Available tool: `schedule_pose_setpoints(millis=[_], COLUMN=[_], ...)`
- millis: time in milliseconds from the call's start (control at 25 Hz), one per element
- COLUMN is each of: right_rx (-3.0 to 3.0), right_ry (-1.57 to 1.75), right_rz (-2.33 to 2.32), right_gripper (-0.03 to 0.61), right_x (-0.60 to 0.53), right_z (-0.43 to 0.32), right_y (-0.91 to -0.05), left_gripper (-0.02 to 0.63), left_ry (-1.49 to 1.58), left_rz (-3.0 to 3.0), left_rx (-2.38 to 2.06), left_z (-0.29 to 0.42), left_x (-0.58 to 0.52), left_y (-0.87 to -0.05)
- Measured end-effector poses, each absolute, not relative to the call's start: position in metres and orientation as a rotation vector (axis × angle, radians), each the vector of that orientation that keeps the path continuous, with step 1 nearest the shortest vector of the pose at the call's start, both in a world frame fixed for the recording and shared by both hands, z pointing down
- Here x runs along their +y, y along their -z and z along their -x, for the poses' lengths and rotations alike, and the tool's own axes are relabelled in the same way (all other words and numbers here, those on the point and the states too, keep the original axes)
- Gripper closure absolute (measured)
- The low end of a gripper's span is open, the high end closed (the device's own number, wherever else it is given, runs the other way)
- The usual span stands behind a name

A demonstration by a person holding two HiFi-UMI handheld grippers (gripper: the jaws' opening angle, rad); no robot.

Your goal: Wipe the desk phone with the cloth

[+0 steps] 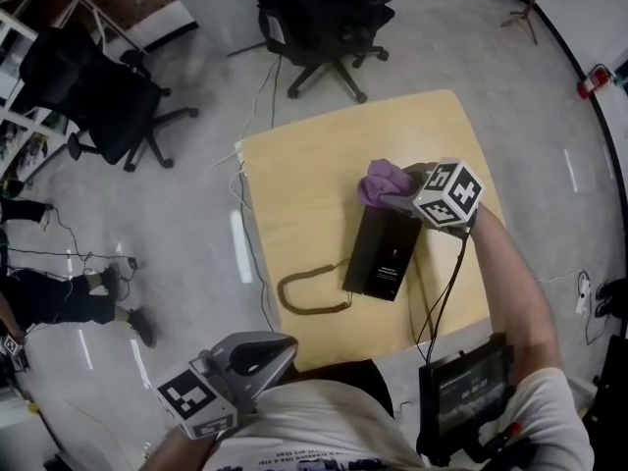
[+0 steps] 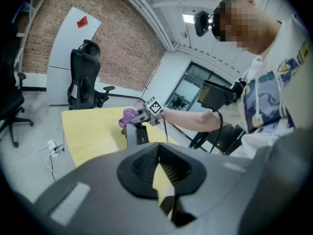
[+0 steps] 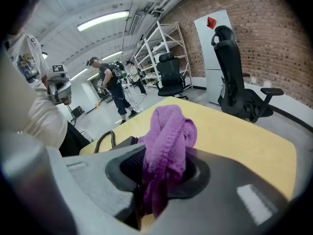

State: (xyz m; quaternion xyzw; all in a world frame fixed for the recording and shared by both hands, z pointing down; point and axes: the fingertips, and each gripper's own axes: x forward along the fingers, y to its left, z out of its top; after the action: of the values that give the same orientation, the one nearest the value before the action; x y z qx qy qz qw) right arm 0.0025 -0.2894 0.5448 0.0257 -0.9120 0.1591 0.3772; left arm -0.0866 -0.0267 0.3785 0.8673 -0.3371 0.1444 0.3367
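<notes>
Cloth (image 1: 385, 181) pinched in right hand-held gripper (image 1: 390, 200), at phone (image 1: 384, 252)

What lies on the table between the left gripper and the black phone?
A looped cord on the table, seen in the head view, between the left gripper and the desk phone.

Open office (swivel chairs (image 1: 319, 23), shelving (image 3: 161, 43))

You hold a nubbly purple cloth (image 3: 168, 131) to the matt black plastic desk phone (image 1: 383, 253) on a smooth, pale wood table (image 1: 294, 194), over a glossy grey floor (image 1: 196, 214).
</notes>
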Motion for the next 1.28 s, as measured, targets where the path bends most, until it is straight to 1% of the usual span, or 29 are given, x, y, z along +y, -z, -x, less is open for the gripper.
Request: schedule_pose_setpoints(millis=[440,680,880,1280], right_rx=[-2.189,-2.401,-2.465,-2.359], right_ry=[-0.293,-0.381,-0.432,-0.521], right_rz=[-0.132,-0.282,-0.26,-0.307], right_gripper=[0.469,0.469,0.469,0.469], right_x=[-0.304,-0.317,-0.295,-0.284], right_z=[-0.016,-0.034,-0.052,-0.064], right_y=[-0.581,-0.529,-0.501,-0.56], left_gripper=[0.606,0.606,0.606,0.606], left_ry=[-0.401,-0.39,-0.382,-0.41], left_rz=[-2.28,-2.287,-2.321,-2.321], left_rx=[-0.853,-0.831,-0.778,-0.743], left_z=[0.077,0.072,0.062,0.057], left_x=[-0.033,-0.041,-0.047,-0.053], left_y=[-0.377,-0.381,-0.381,-0.38])
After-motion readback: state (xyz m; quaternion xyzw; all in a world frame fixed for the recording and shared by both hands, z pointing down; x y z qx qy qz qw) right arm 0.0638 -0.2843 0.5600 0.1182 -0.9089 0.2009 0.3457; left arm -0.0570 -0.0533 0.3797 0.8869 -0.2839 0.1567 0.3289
